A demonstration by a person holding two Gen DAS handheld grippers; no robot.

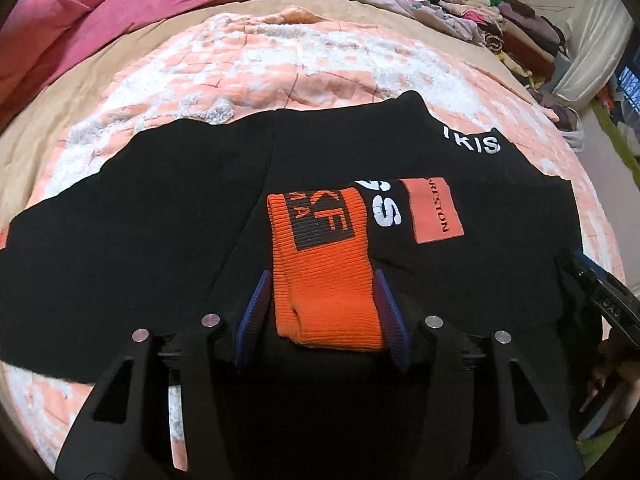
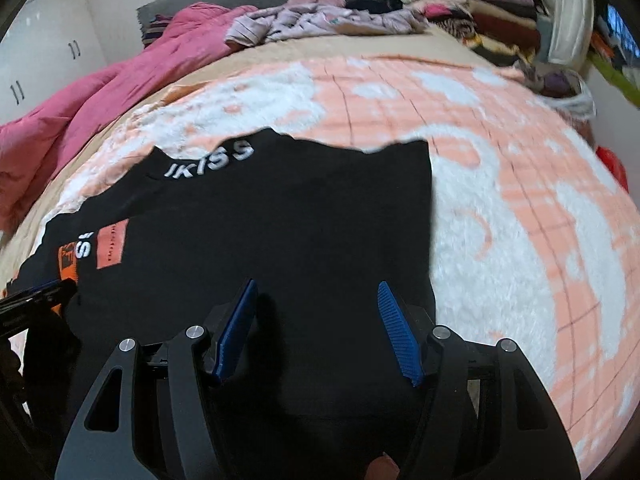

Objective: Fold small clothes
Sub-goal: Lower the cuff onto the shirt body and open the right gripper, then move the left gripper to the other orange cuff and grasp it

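Observation:
A black garment (image 1: 160, 216) with white lettering and an orange patch lies spread on the bed. Its orange ribbed cuff (image 1: 324, 276) lies folded onto the black cloth. My left gripper (image 1: 322, 280) is open, with the cuff lying between its blue pads, which stand apart from it. The garment also shows in the right wrist view (image 2: 304, 220). My right gripper (image 2: 316, 292) is open and empty just above the garment's near right part. The left gripper shows at the left edge of the right wrist view (image 2: 36, 296).
The bed has a peach and white fuzzy blanket (image 2: 500, 208). A pink quilt (image 1: 100, 12) lies at the back left. Crumpled lilac clothes (image 2: 312, 20) and a stack of folded clothes (image 2: 492, 4) lie at the back. White cupboards (image 2: 44, 56) stand far left.

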